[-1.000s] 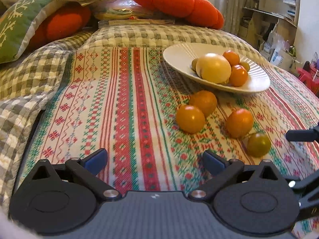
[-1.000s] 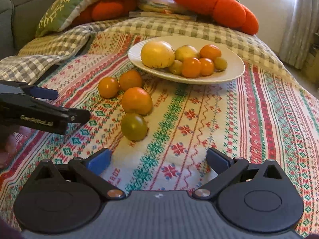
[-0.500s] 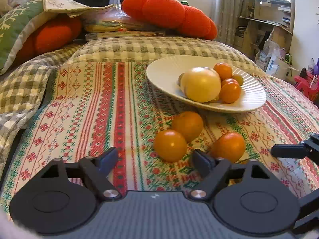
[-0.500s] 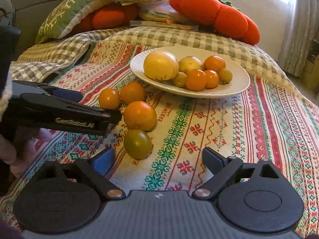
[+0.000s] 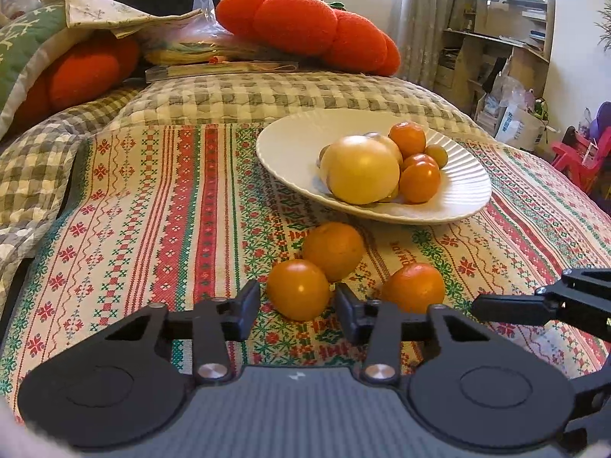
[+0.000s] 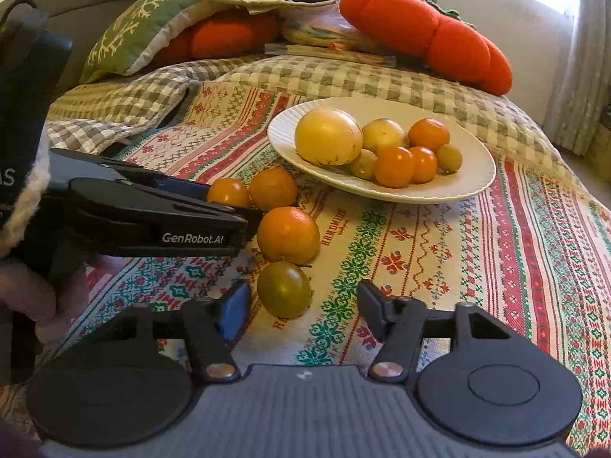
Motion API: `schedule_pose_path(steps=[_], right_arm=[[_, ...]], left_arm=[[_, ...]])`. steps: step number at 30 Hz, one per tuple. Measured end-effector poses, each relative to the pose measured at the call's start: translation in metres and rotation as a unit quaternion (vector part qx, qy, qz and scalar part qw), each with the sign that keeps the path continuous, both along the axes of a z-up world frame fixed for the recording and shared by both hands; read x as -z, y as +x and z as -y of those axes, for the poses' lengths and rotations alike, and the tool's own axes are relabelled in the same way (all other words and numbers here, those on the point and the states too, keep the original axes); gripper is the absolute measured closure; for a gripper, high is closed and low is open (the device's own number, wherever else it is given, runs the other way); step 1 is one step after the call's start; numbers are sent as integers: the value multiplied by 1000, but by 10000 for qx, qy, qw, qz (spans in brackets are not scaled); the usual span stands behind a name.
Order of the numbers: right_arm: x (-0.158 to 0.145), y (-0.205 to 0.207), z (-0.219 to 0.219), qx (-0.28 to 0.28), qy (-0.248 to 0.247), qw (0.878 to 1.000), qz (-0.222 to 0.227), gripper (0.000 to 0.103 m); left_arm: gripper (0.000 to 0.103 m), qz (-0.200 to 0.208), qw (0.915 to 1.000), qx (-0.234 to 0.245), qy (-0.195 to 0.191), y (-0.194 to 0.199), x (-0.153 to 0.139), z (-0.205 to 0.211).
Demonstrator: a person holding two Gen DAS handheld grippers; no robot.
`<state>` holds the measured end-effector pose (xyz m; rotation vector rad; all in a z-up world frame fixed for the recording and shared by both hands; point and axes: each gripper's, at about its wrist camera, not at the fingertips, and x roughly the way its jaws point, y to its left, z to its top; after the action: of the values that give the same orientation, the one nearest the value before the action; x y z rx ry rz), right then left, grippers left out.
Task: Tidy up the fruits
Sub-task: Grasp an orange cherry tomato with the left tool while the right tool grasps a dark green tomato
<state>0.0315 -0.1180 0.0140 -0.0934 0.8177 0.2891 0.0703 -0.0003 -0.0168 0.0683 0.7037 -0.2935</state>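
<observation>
A white ribbed plate (image 5: pixel 290 145) (image 6: pixel 473 187) holds a large yellow fruit (image 5: pixel 359 170) and several small orange and green ones. Loose fruit lie on the striped cloth in front of it. My left gripper (image 5: pixel 298 307) is open, its pads on either side of a small orange fruit (image 5: pixel 298 288), close to it but with a gap. Behind lie two more orange fruits (image 5: pixel 333 250) (image 5: pixel 414 286). My right gripper (image 6: pixel 301 309) is open, with a green fruit (image 6: pixel 284 294) between its fingers, nearer the left finger. The left gripper also shows in the right wrist view (image 6: pixel 244 210).
Orange pumpkin-shaped cushions (image 5: pixel 305 26) and a green pillow (image 6: pixel 145 26) lie at the back of the checked quilt. Books (image 5: pixel 217 68) lie behind the plate. Shelves and clutter (image 5: pixel 504 57) stand at the far right.
Both grippers have moved forward toward the loose fruit and narrowed. The left now brackets the small orange fruit, and the right brackets the green one.
</observation>
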Motion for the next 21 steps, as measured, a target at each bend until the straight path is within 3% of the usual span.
schedule_pose_path(steps=[4,12,21], right_arm=[[-1,1,1,17,77,10000,-45,59],[-4,0,3,18,234,9996,-146,71],[-7,-1,3,27,331,9991,-267,77]], left_arm=[[77,-51,10000,-26,-16,0,-1,-2],[77,-140,9999,-32,24,-3,-4,-3],[78,-326,9994,-106,-8,-11,-8,-6]])
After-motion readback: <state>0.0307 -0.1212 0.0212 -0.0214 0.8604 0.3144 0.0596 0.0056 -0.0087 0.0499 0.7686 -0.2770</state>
